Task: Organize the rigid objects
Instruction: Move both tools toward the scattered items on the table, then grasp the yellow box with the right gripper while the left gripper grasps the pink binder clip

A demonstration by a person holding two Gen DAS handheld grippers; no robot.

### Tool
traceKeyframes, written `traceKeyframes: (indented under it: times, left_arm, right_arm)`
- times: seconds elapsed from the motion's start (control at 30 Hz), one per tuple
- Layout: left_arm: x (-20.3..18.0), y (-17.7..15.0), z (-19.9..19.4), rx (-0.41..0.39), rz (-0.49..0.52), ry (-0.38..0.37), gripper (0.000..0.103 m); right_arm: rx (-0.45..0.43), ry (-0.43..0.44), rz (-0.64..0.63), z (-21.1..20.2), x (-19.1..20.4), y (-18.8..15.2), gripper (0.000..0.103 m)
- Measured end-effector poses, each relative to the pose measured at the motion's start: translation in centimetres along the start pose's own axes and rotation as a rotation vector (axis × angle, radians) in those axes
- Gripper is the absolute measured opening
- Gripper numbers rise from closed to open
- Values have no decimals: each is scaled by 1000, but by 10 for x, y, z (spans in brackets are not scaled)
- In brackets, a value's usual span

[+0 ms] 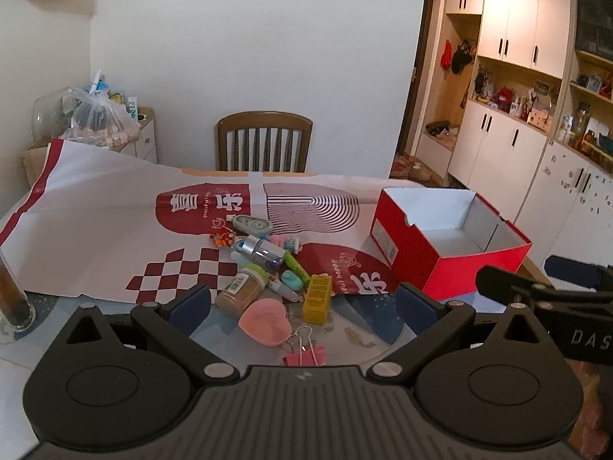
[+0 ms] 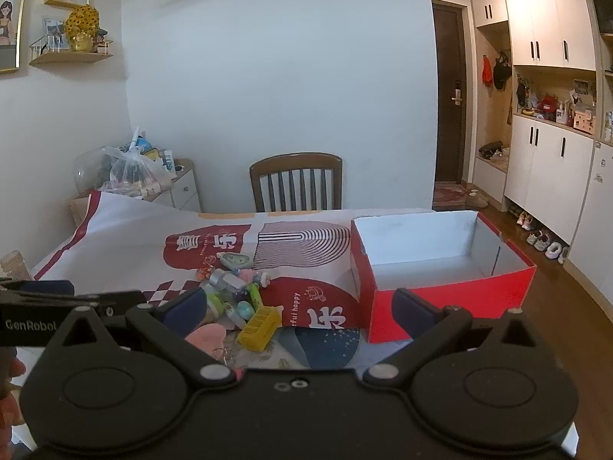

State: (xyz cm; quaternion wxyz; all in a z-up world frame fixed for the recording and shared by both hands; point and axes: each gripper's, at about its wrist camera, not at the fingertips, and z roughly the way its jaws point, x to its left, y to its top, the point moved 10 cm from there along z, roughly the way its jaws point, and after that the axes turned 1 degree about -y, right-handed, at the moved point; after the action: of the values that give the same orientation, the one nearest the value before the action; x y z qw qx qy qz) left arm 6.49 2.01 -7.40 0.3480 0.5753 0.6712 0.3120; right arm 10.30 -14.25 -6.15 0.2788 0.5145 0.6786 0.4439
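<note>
since the pile of small objects lies on the desk dead ahead of our left tool, both tools spread and holding nothing, we judge it nearer, the red box off to its right.

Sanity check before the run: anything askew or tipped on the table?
Yes. The spice jar lies on its side in the jumbled pile, and the printed sheet's far left corner curls up. The red box is upright, open, undamaged.

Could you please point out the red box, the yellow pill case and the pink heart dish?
Red box [image 2: 452, 301], right wrist view, near outer wall.
Yellow pill case [image 1: 317, 299], left wrist view, lid.
Pink heart dish [image 1: 264, 322], left wrist view, inside.
</note>
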Motion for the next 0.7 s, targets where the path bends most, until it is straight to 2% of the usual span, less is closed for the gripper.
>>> traceKeyframes:
  times: [0.37, 0.57, 0.7]
  left_arm:
    - [19, -8, 33, 72, -17, 33, 103]
    - [40, -5, 59, 56, 13, 125, 103]
    - [47, -11, 86, 98, 6, 112, 103]
  right_arm:
    - [58, 54, -27, 38, 8, -4, 103]
    - [111, 79, -49, 68, 8, -7, 103]
    - [169, 99, -44, 94, 5, -12, 103]
